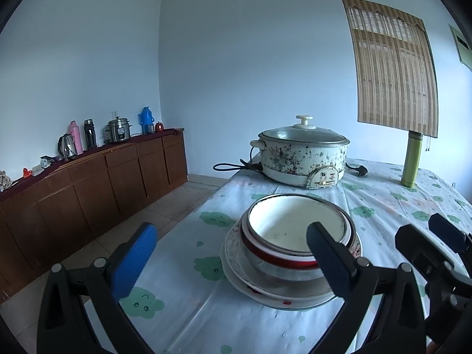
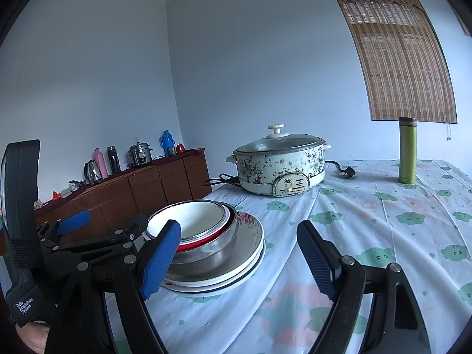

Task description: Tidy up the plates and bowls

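Cloud-print cloth covers the worktop [image 2: 383, 206]; both the left gripper [image 1: 233, 253] and right gripper [image 2: 239, 256] gape empty by stacked bowls [image 1: 295, 236] on plates [image 2: 250, 233]. Only the right view shows the plates' floral rim.

Bowl [image 1: 295, 230] showing white inside, red band; tablecloth [image 2: 383, 221] showing green clouds; flask [image 2: 407, 150] looking green; pot [image 2: 280, 165] wearing dark speckles.
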